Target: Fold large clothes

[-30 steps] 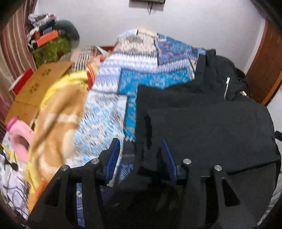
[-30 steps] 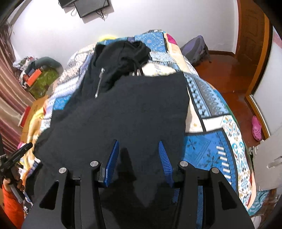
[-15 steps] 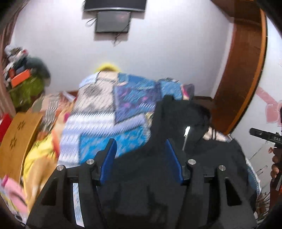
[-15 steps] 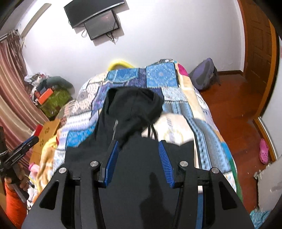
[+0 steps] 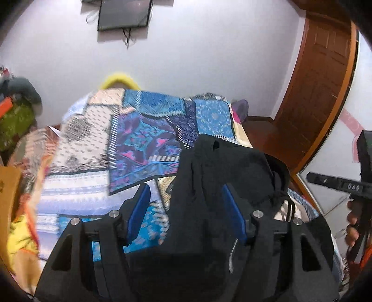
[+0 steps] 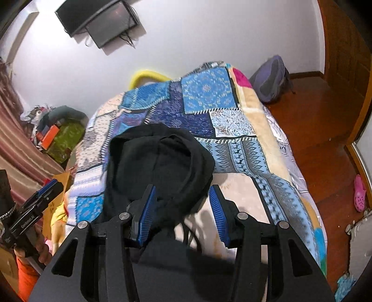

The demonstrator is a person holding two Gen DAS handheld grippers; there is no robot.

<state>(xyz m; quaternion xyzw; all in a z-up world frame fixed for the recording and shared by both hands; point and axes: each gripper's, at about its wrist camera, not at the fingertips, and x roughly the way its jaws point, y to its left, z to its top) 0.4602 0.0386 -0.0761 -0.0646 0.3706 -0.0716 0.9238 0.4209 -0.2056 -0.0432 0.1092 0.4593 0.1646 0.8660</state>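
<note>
maroon curtain (image 6: 14, 148): striped fabric at the far left edge of the right wrist view.
clutter pile (image 6: 58, 132): green cloth bundle with an orange box on it, against the wall left of the bed.
cardboard (image 5: 7, 197): tan sheet at the left edge of the left wrist view, beside the bed.
yellow blanket (image 5: 18, 232): bunched at the bed's left side, blurred.
patchwork bedspread (image 6: 207, 93): blue, purple and cream squares covering the bed, reaching toward the white wall.
wall screens (image 5: 124, 12): two dark flat panels mounted high on the wall, cables hanging below.
left gripper (image 5: 186, 209): blue-padded fingers spread apart, pointing over the bed; black cloth lies between and beneath them, and i cannot tell whether the pads touch it.
black hoodie (image 6: 160, 162): the garment to fold, lying on the bedspread, hood toward the wall, its body running back under both grippers; a silver zipper (image 5: 231, 257) shows near the left gripper's right finger.
right gripper (image 6: 183, 211): blue-padded fingers spread apart, hanging above the hood's lower edge and drawcords, holding nothing.
purple backpack (image 6: 272, 79): on the wooden floor right of the bed.
wooden door (image 5: 318, 76): brown, at the right.
pink clog (image 6: 360, 192): on the floor at the far right.
</note>
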